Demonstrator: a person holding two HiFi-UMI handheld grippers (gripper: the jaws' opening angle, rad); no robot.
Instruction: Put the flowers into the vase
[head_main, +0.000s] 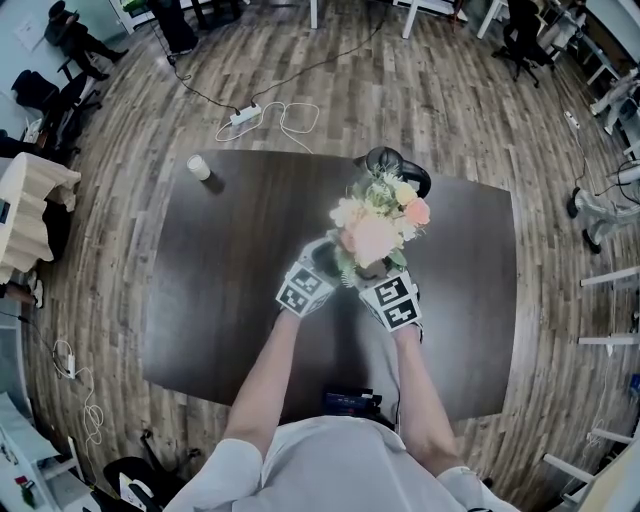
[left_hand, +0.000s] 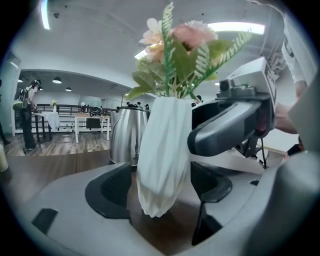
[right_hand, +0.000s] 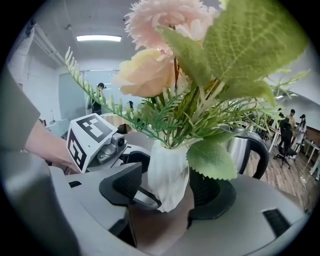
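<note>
The flowers (head_main: 378, 225) set in the white vase (left_hand: 165, 155)
Left claw (left_hand: 162, 182) and right claw (right_hand: 167, 187) are held wide around it, unclamped (slim gaps seen); overhead, the vase is largely masked by the flowers.

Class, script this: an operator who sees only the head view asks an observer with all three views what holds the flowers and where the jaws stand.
Operator: The flowers hide what holds them.
Observer: A white ribbed vase, shown in the left gripper view, between the left gripper's jaws.
Operator: And the right gripper?
Observer: Its jaws flank the same vase; a gap shows at one pad.
</note>
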